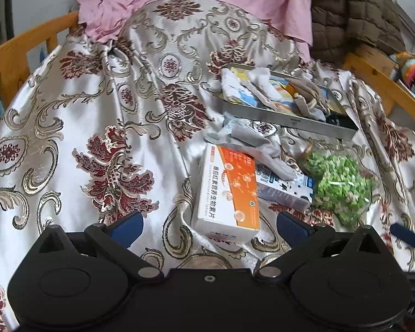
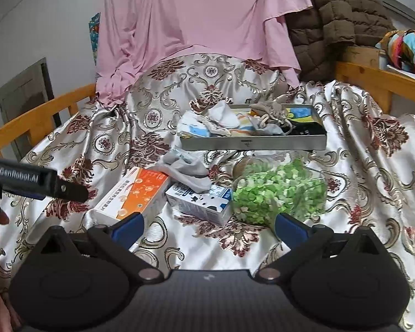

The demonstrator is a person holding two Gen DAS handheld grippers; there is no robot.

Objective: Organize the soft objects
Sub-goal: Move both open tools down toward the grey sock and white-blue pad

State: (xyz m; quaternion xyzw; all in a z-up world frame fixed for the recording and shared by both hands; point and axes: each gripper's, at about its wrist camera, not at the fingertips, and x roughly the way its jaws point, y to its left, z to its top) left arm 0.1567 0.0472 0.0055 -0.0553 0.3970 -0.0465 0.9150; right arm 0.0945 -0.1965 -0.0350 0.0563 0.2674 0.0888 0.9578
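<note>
1. Left wrist view shows the left gripper (image 1: 209, 228) released, jaws spread wide and holding nothing, just above the brocade cloth (image 1: 83, 116), with the orange-and-white box (image 1: 229, 191) lying between its fingertips and beyond.
2. A grey sock (image 1: 251, 144) lies crumpled on that box and on the blue-and-white carton (image 1: 285, 191) beside it.
3. Behind it stands a metal tray (image 1: 287, 120) holding more socks (image 1: 262, 88) and a drawstring pouch (image 1: 310, 90).
4. Right of the carton sits a clear bag of green bits (image 1: 340, 185).
5. Right wrist view shows the right gripper (image 2: 209, 228) also released and empty, low over the cloth, near the carton and the bag.
6. Pink fabric (image 2: 196, 22) hangs at the back.
</note>
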